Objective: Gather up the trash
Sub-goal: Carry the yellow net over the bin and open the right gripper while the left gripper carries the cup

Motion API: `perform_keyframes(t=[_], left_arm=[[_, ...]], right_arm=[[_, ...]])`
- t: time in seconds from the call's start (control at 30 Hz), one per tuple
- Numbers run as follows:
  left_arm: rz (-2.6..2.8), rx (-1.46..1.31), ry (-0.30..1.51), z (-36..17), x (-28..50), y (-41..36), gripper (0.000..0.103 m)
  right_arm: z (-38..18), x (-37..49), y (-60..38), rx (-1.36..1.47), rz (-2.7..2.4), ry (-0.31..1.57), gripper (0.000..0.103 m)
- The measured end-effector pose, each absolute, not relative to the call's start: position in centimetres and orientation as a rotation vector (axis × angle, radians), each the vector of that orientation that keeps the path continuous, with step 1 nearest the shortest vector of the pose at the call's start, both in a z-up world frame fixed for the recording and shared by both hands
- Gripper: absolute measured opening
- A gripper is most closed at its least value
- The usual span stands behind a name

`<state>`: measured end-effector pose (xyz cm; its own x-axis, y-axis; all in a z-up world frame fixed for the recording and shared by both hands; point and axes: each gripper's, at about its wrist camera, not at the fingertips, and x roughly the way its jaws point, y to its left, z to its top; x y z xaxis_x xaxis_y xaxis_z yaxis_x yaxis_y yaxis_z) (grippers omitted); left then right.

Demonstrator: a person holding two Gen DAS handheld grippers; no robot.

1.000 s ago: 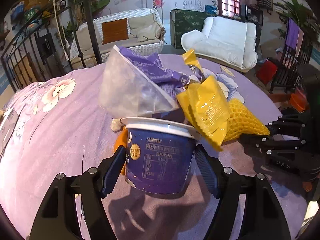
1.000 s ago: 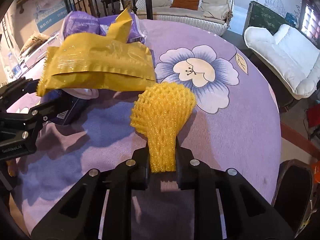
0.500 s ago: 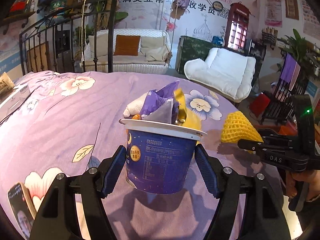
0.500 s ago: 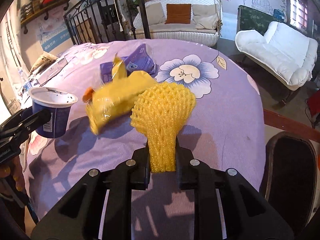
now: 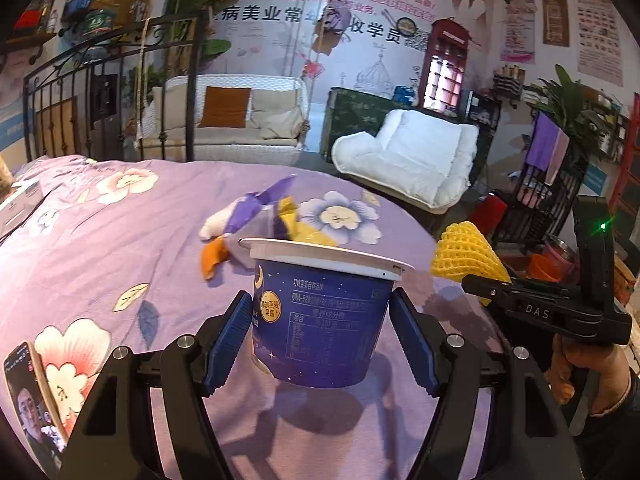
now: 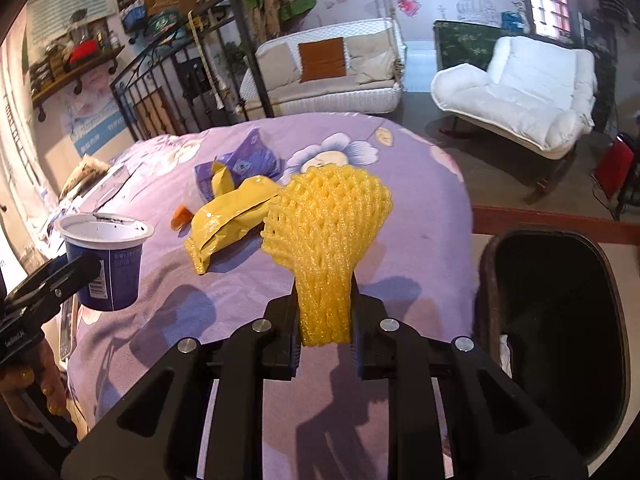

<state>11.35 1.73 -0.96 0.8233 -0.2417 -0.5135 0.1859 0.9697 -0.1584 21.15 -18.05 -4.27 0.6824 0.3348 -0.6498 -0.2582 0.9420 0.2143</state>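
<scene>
My left gripper (image 5: 322,334) is shut on a dark blue yogurt cup (image 5: 320,316) with a white rim, held upright above the purple flowered tablecloth (image 5: 120,248); the cup also shows in the right wrist view (image 6: 106,260). My right gripper (image 6: 325,330) is shut on a yellow foam fruit net (image 6: 326,236), held above the table; the net also shows in the left wrist view (image 5: 466,254). On the table lie a yellow wrapper (image 6: 228,214), a purple wrapper (image 6: 244,162) and a small orange scrap (image 6: 180,216).
A dark bin (image 6: 552,336) with a dark opening stands by the table's right edge. A phone (image 5: 34,396) lies at the table's left front. A box (image 5: 18,210) sits at the far left. Sofa, white armchair and iron railing stand beyond the table.
Both grippers have lifted and pulled back from the trash pile with the cup and the net. The wrappers that leaned on the cup now lie on the table.
</scene>
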Motion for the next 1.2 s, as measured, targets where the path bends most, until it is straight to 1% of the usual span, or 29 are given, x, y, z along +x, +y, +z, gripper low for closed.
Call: perform_keyframes(t=[0.4,0.67,0.87,0.93,0.97,1.0,1.03,1.07,1.2], left_arm=[[-0.417,-0.080,0.555,-1.0,12.6,-5.0,0.070],[-0.510,-0.048,0.570,-1.2,13.3,-8.7,0.070],[-0.567,-0.028,0.591,-1.7,13.4,-11.2,0.070],[-0.584,-0.028,0.602,-1.7,13.6,-11.8,0.070],[-0.594,-0.029,0.609,-1.8,13.8,-12.2,0.070],[-0.602,-0.029,0.615,-1.9,13.9,-12.6,0.070],[-0.610,-0.030,0.620,-2.0,14.0,-12.9,0.070],[-0.619,-0.030,0.626,-2.1,14.1,-13.3,0.070],[-0.649,-0.025,0.643,-2.3,14.4,-14.6,0.070]], right_arm=[[-4.7,18.3,-28.0,0.222,0.096,0.714,0.020],[-7.2,18.0,-33.7,0.299,-0.050,0.761,0.020],[-9.6,18.4,-35.9,0.346,-0.110,0.807,0.020],[-10.5,18.7,-36.3,0.359,-0.119,0.830,0.026],[-10.9,18.7,-36.5,0.363,-0.133,0.839,0.039],[-11.3,18.7,-36.7,0.372,-0.147,0.842,0.058],[-11.7,18.7,-36.9,0.383,-0.156,0.843,0.067],[-11.9,18.5,-37.2,0.397,-0.171,0.840,0.073],[-11.9,17.7,-37.7,0.424,-0.178,0.821,0.073]])
